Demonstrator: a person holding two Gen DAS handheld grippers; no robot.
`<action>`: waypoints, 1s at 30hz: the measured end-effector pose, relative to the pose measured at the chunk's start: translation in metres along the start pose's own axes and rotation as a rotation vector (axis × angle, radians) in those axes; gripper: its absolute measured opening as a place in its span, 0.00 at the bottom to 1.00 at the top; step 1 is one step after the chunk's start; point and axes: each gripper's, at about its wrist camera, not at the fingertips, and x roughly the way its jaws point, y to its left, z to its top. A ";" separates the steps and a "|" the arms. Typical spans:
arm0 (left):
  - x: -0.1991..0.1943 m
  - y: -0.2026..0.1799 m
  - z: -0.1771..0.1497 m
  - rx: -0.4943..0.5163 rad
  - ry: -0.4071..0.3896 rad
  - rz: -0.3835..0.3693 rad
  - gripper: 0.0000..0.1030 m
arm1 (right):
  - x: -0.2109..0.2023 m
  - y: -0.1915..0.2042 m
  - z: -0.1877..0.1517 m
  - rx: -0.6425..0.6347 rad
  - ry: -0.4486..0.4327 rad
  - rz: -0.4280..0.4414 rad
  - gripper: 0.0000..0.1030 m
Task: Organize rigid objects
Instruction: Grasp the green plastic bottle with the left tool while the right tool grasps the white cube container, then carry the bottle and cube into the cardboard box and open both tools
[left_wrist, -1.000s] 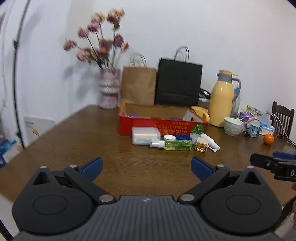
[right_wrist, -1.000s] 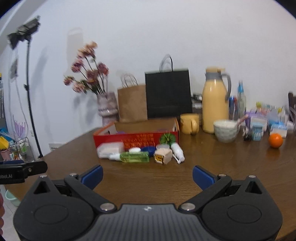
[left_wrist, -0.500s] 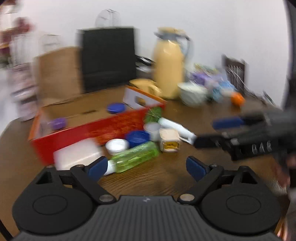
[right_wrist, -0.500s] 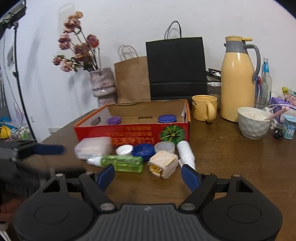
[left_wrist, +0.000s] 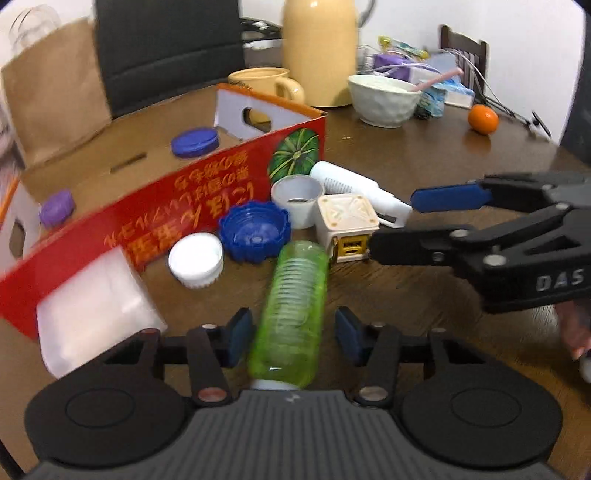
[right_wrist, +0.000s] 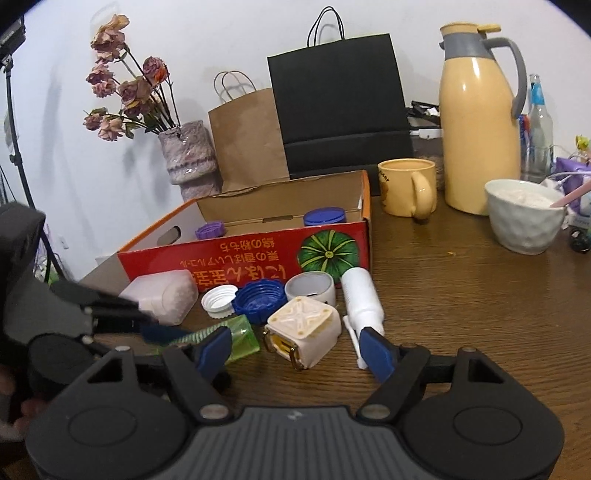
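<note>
A green bottle (left_wrist: 291, 310) lies on the wooden table between the open pads of my left gripper (left_wrist: 293, 334), with gaps on both sides. My right gripper (right_wrist: 301, 349) is open around a white cube charger (right_wrist: 303, 332), which also shows in the left wrist view (left_wrist: 347, 227). A red cardboard box (right_wrist: 255, 251) holds a purple cap (right_wrist: 209, 231) and a blue lid (right_wrist: 325, 216). In front of it lie a clear plastic case (right_wrist: 162, 295), a white cap (right_wrist: 219, 299), a blue cap (right_wrist: 258, 299), a white ring (right_wrist: 310, 290) and a white spray bottle (right_wrist: 360, 299).
Behind the box stand a vase of flowers (right_wrist: 190, 158), a brown bag (right_wrist: 247, 136), a black bag (right_wrist: 340, 107), a yellow mug (right_wrist: 406, 192), a yellow thermos (right_wrist: 480, 122) and a white bowl (right_wrist: 524, 214). An orange (left_wrist: 483, 118) lies far right.
Both grippers moved forward and down to the objects. My left gripper now straddles the green bottle and has narrowed. My right gripper now brackets the cube charger.
</note>
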 end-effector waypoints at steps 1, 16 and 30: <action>0.001 0.001 0.000 -0.011 -0.007 0.001 0.51 | 0.003 0.000 0.001 0.012 0.004 0.003 0.73; -0.074 -0.010 -0.065 -0.242 -0.150 0.134 0.30 | 0.048 0.025 0.002 -0.058 0.045 -0.156 0.55; -0.151 -0.024 -0.122 -0.432 -0.260 0.192 0.30 | -0.062 0.079 -0.074 -0.163 0.103 0.036 0.54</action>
